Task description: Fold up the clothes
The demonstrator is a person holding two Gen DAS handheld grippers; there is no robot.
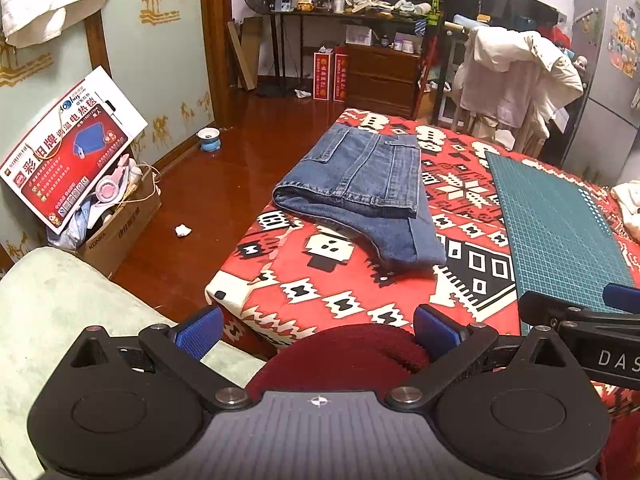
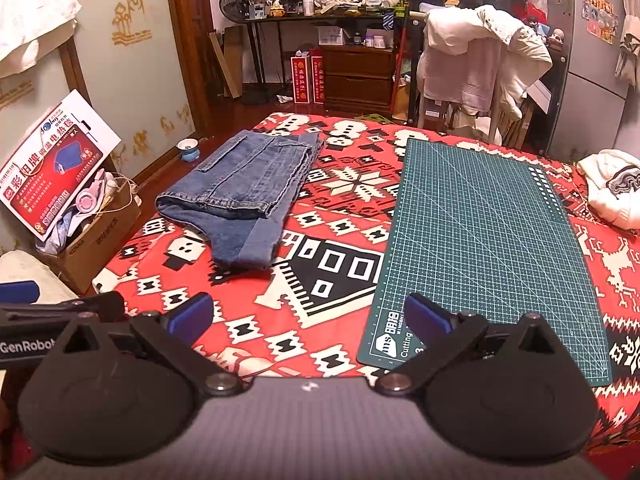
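- Our left gripper (image 1: 318, 330) is closest to us, with its two blue pads spread wide apart and nothing held between them.
- Just under it we see a dark red fuzzy cloth (image 1: 340, 354) at the near edge of the bed; it does not touch the pads.
- Our right gripper (image 2: 308, 318) is wide open too and holds nothing. It hangs over the near edge of the bed.
- Its right pad is above the near corner of the green cutting mat (image 2: 484, 248).
- We see the folded blue jeans (image 2: 244, 194) lying flat on the red patterned blanket (image 2: 336, 344), to the left of the mat and well apart from both grippers.
- One folded end of the jeans points toward us, with a darker cuff showing.
- We see a white bundle of clothing (image 2: 612, 192) on the far right side of the bed, past the mat.
- On the floor to the left sits a cardboard box (image 1: 120, 232) full of things, and a small blue and white bowl (image 1: 209, 139) farther back.
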